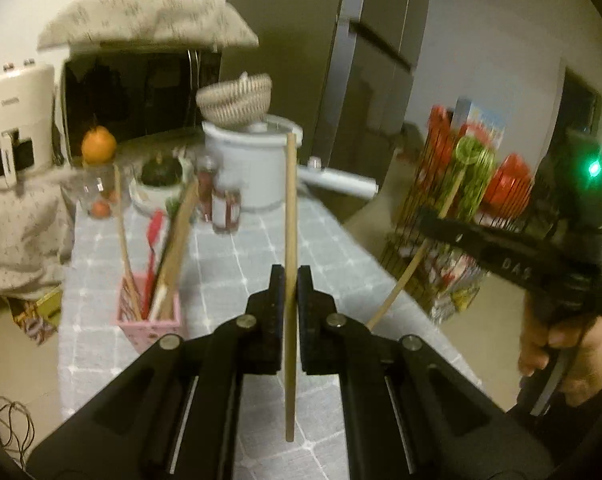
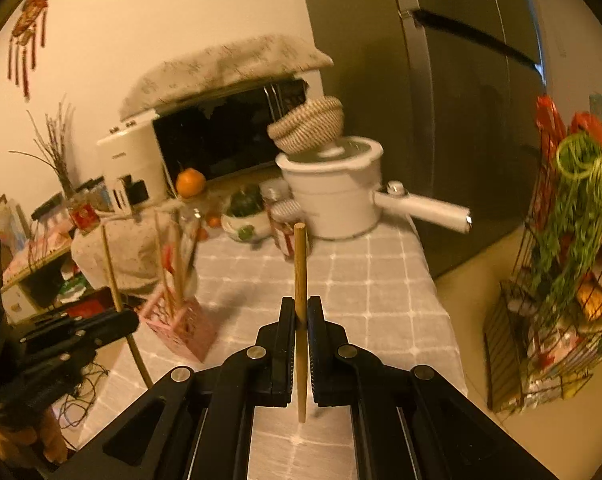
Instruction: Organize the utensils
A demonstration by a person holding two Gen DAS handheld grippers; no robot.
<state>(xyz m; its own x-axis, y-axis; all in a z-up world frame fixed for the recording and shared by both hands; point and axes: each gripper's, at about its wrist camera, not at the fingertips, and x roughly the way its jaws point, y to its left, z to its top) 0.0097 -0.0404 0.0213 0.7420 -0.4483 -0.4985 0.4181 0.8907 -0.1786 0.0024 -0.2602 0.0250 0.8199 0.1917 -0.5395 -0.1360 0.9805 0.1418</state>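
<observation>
Black jaws of the left gripper (image 1: 289,280) are closed down to a narrow gap and clamp a wooden chopstick (image 1: 289,280). This chopstick stands nearly upright between the pads, with one end above the fingertips and the other end hanging below them over the grey checked tablecloth (image 1: 237,264).

The right gripper (image 2: 300,312) is in the same condition: its jaws are nearly closed and pinch a second chopstick (image 2: 300,280), also close to vertical, its top end level with the base of the white pot (image 2: 333,196) in that view.

The pink utensil holder (image 1: 149,316) serves as the landmark. It stands on the tablecloth near the table's left edge, to the left of both grippers. It already holds several wooden utensils and a red-handled one, all leaning; their exact types cannot be told through the motion blur. Both gripped chopsticks are outside the holder and apart from it.

Behind the holder, towards the wall:
- a glass jar (image 1: 99,188) with an orange (image 1: 98,145) on top;
- a white bowl (image 1: 157,196) holding a dark green squash;
- a jar with a red label (image 1: 225,208);
- the white pot with a long handle, carrying a woven basket (image 1: 237,100);
- a microwave oven (image 1: 137,92) under a patterned cloth.

Right of the holder, beyond the table edge, stands a wire rack (image 2: 549,280) filled with packages.
</observation>
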